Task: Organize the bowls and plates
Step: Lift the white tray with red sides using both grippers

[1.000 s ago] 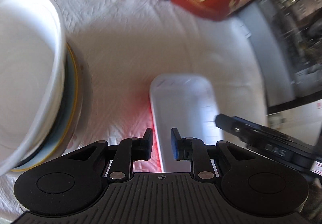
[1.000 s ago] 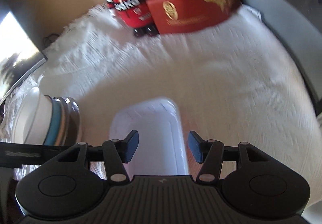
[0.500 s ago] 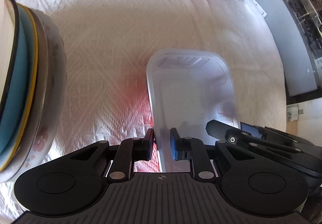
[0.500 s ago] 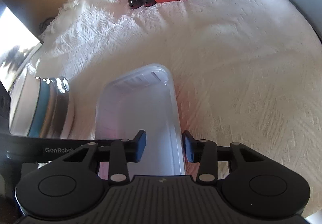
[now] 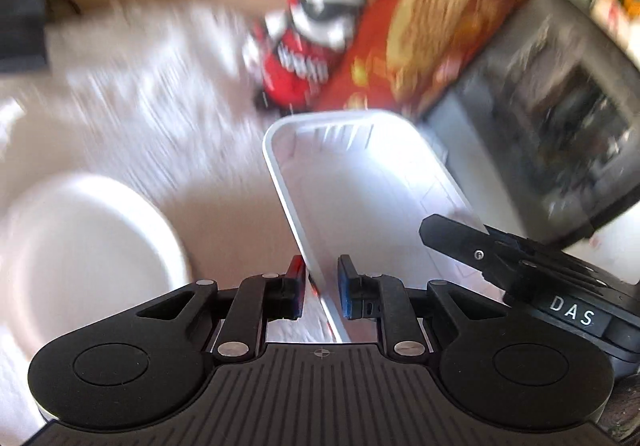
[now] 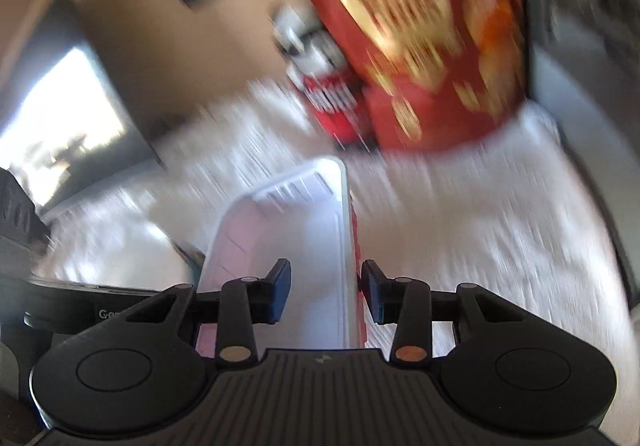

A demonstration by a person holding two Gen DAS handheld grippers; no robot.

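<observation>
A white rectangular plastic tray [image 5: 360, 197] is held between both grippers, tilted up off the white tablecloth. My left gripper [image 5: 319, 292] is shut on the tray's left rim. My right gripper [image 6: 326, 292] straddles the tray's right rim [image 6: 347, 246], its jaws close around it. The tray also shows in the right wrist view [image 6: 280, 238]. A white bowl [image 5: 88, 262] on the stack of dishes sits at the lower left of the left wrist view. The right gripper's body [image 5: 520, 270] shows at the right of that view.
A red snack box [image 6: 416, 29] and a red, white and black toy figure [image 5: 312, 45] stand at the back of the table. A dark appliance [image 5: 552, 117] is at the right. A dark framed panel [image 6: 60, 125] stands at the left.
Both grippers have lifted and tipped the tray up, so the views now look toward the back of the table. The right gripper's jaws have closed in on the rim. The frames are motion-blurred.
</observation>
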